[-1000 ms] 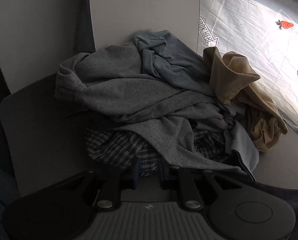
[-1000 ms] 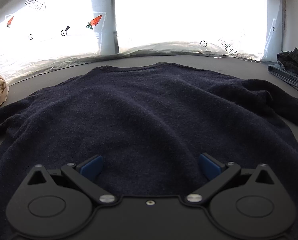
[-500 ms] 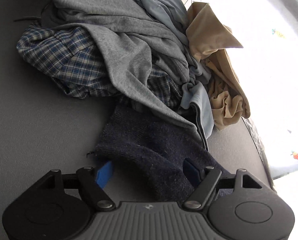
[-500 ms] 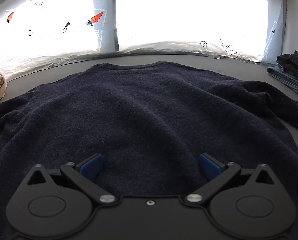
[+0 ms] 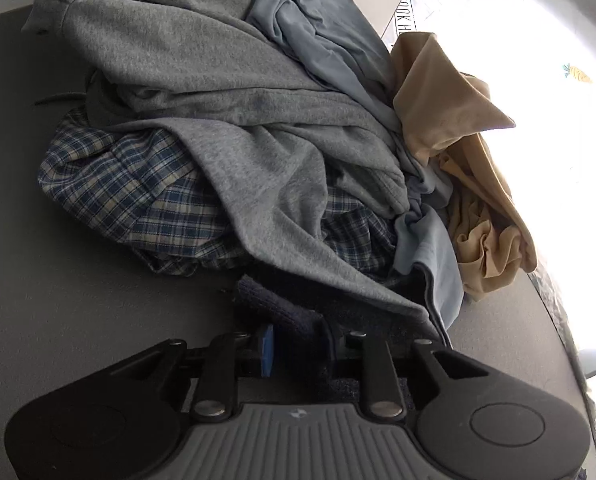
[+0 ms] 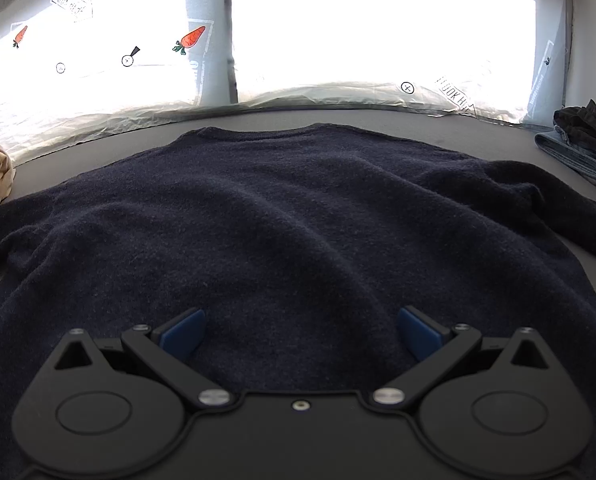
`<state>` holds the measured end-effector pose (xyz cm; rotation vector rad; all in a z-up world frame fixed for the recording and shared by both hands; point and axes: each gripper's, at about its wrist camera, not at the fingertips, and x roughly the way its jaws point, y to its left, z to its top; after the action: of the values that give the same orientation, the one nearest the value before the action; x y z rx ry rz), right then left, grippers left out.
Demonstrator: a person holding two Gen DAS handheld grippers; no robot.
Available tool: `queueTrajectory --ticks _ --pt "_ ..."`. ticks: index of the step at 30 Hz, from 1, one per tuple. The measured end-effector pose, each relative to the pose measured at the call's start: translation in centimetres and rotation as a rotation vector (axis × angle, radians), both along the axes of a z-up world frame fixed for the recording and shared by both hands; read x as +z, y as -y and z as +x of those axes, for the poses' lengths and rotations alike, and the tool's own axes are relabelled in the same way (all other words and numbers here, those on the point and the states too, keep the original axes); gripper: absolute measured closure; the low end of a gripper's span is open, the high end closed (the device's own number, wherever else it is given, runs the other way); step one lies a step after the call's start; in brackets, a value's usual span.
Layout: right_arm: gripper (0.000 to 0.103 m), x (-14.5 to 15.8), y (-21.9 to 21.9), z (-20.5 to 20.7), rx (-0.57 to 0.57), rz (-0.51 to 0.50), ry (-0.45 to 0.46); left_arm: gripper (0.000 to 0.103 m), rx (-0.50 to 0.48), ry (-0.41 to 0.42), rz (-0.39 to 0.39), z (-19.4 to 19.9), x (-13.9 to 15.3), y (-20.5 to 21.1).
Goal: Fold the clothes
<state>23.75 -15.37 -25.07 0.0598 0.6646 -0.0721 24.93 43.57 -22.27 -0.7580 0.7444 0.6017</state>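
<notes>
- The dark navy knitted sweater (image 6: 298, 216) lies spread flat on the grey counter (image 6: 377, 114), neckline away from the right wrist camera, sleeves running off to both sides.
- The end of one sleeve (image 5: 282, 312) reaches the foot of a heap of clothes, where the left gripper (image 5: 298, 346) has just closed its fingers on the navy knit; one blue pad (image 5: 266, 346) shows pressed against it.
- The right gripper (image 6: 299, 330) hovers low over the sweater's lower body, fingers wide apart, nothing between them.
- The heap holds a grey sweatshirt (image 5: 202, 80) on top, a blue plaid shirt (image 5: 130, 192) beneath it, a pale blue garment (image 5: 317, 28) and a crumpled tan garment (image 5: 457, 128) at the side.
- Folded denim and black cloth (image 6: 585, 144) sit at the counter's far right edge.
</notes>
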Motion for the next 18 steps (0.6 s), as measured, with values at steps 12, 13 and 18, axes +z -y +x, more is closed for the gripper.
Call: queueTrajectory --ticks 12,13,18 --pt "0.0 3.6 5.5 -3.2 0.01 -0.081 -0.075 0.046 -0.405 -0.024 -0.118 -8.0 0.2 17.8" --pt "0.0 4.0 6.8 -3.7 -0.019 -0.09 -0.074 0.042 -0.462 -0.024 -0.125 -8.4 0.1 20.0" --pt "0.002 4.8 13.6 -5.8 -0.118 -0.092 -0.113 0.041 -0.764 -0.036 -0.139 -9.8 -0.5 30.2"
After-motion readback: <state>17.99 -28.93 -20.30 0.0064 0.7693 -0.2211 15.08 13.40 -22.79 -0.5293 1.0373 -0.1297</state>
